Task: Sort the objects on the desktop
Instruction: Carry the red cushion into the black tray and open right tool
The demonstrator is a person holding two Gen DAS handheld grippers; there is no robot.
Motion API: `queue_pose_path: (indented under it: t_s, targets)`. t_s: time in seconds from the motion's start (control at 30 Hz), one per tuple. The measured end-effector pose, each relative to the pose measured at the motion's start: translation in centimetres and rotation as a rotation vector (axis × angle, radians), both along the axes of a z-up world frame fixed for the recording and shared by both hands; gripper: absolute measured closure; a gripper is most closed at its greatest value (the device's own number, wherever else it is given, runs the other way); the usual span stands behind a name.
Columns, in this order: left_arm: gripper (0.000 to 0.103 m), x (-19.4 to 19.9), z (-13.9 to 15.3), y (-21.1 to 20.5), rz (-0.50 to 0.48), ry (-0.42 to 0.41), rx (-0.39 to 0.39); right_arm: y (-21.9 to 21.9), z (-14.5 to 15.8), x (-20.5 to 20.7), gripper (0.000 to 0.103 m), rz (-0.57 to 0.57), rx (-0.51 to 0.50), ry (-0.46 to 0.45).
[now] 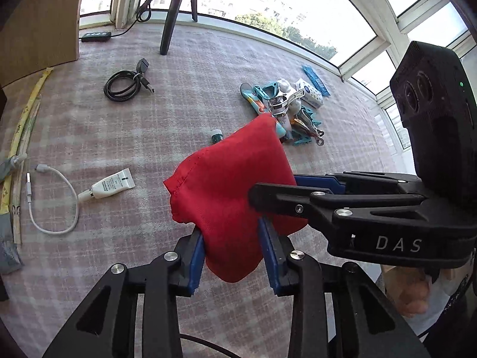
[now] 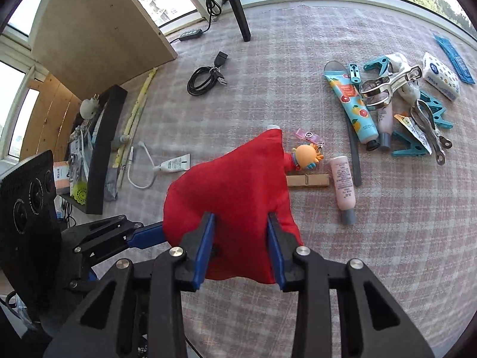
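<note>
A red cloth bag (image 1: pixel 232 185) hangs above the checked tablecloth, held from both sides. In the left wrist view my left gripper (image 1: pixel 231 229) is shut on the bag's lower edge, with cloth filling the gap between its blue pads. My right gripper (image 1: pixel 277 188) enters from the right and bites the same bag. In the right wrist view the right gripper (image 2: pixel 241 220) is shut on the red bag (image 2: pixel 229 185), and the left gripper (image 2: pixel 149 234) clamps its left edge. An orange toy keychain (image 2: pixel 307 155) peeks out beside the bag.
On the right lie a citrus-print tube (image 2: pixel 351 107), a pink tube (image 2: pixel 342 185), a wooden clothespin (image 2: pixel 310 179), metal clips (image 2: pixel 387 85), teal pegs and a tissue pack (image 2: pixel 441 76). A black cable (image 2: pixel 205 80), white tube (image 2: pixel 173 164), short white cable (image 2: pixel 140 173) and black organiser (image 2: pixel 101 155) are on the left.
</note>
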State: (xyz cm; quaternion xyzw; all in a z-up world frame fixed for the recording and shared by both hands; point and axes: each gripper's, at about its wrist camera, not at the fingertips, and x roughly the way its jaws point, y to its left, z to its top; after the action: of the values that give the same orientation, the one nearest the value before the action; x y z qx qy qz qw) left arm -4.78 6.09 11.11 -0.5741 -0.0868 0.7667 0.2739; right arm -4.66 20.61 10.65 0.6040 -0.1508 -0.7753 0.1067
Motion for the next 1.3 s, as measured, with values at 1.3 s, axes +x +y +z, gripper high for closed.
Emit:
queue_pose_path:
  t_s: [1.3]
  targets:
    - [0.069,-4.9,5.7,-49.7,0.707,0.172,-0.138,-50.6,9.8,-18.6,0.067,0.513,0.045,0.203]
